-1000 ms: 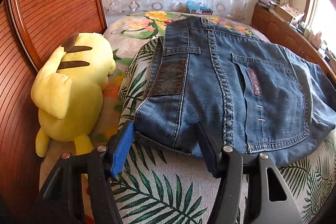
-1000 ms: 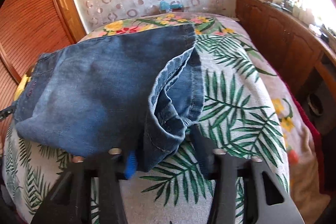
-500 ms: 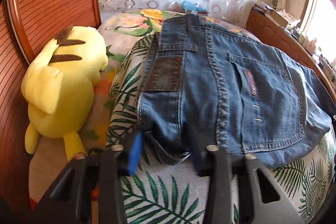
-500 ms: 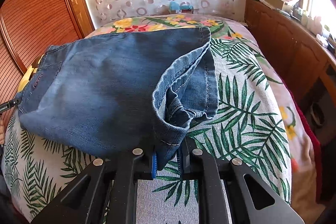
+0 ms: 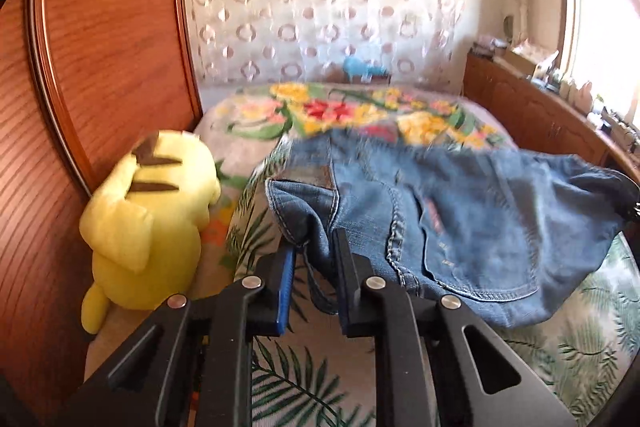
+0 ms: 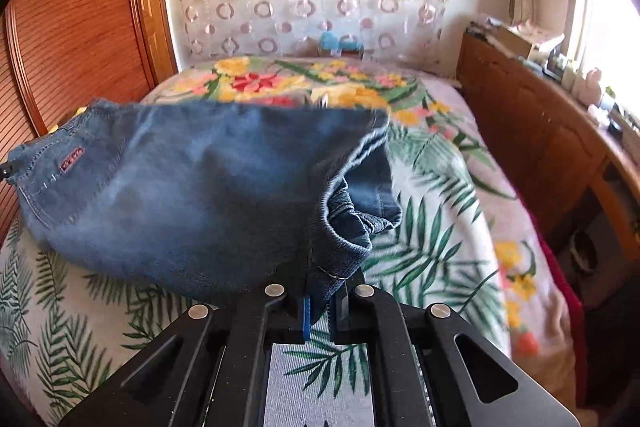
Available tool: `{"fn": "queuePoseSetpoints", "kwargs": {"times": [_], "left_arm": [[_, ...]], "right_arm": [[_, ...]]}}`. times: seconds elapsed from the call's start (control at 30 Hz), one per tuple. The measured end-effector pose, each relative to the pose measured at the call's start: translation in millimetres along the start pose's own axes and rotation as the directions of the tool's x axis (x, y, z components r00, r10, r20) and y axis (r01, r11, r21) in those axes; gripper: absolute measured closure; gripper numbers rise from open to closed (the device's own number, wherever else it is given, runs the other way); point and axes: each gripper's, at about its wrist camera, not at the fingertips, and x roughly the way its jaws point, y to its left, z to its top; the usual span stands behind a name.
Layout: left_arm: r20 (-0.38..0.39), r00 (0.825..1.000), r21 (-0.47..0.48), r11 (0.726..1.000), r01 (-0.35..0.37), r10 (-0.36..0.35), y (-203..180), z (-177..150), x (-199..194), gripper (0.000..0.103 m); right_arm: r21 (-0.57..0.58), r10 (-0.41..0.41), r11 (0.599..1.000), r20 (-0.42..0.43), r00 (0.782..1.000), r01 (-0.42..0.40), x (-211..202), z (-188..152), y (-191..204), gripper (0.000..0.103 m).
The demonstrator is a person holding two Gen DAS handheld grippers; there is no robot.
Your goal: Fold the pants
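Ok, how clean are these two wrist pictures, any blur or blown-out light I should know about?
Left wrist view: motion blur smears the jeans and floral bedspread, the window at right is blown out to white, and the fisheye bends the wooden panel. Right wrist view: somewhat sharper, the jeans' far edge still smeared, with the same window glare at the right edge.

Blue denim pants (image 5: 480, 219), folded, back pocket w/ red tag up, spread across the leaf-print bed (image 6: 432, 227); near edge bunched & raised at both ends, far edge resting on bed.
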Motion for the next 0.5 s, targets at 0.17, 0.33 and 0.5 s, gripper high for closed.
{"fn": "queuePoseSetpoints", "kwargs": {"times": [0.17,0.33,0.5], "left_arm": [[0.096,0.995,-0.051,0.998,0.042,-0.037,3,-6,-49,0.086],[0.101,0.993,-0.066,0.995,0.069,-0.063,11,-36,-77,0.086],[0.1,0.991,-0.09,0.991,0.096,-0.086,18,-64,-99,0.086]], "right_arm": [[-0.023,-0.003,1.0,0.081,0.997,0.005,-44,7,3,0.098],[-0.042,0.024,0.999,0.121,0.992,-0.019,-89,-19,2,0.098],[-0.066,0.051,0.997,0.11,0.993,-0.044,-118,-60,0,0.098]]}}
